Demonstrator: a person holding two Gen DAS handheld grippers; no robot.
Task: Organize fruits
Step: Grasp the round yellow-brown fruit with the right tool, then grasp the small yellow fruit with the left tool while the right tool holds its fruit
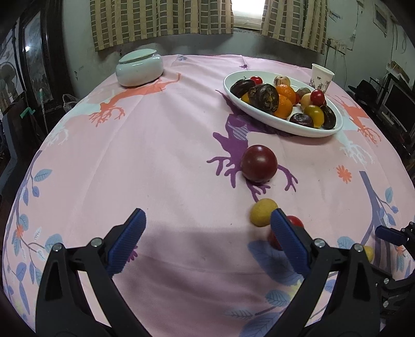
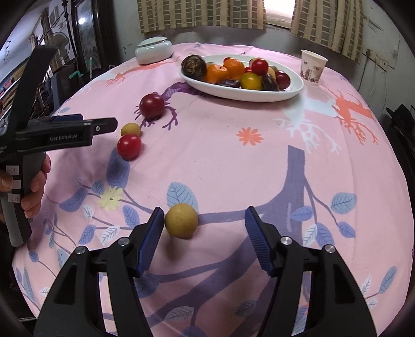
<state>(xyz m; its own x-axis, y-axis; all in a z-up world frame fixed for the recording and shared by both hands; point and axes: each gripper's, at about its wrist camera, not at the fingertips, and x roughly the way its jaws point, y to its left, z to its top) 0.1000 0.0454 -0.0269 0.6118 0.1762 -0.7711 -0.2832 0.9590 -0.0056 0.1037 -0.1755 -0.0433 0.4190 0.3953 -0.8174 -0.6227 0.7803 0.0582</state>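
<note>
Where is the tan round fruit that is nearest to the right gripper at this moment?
In the right wrist view the tan fruit lies on the pink tablecloth, between the open fingers of the right gripper, close beside its left finger.

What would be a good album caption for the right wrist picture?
Open right gripper closing in on a tan fruit, with the white fruit plate waiting beyond.

A lived-in domestic room is indicated. Ahead of the tools, a pink printed tablecloth (image 1: 155, 155), a white dish of fruit (image 2: 293, 90), a lidded ceramic jar (image 1: 139, 68) and a paper cup (image 2: 312, 68) are seen. Checked curtains (image 1: 160, 20) hang beyond, before a window.
</note>
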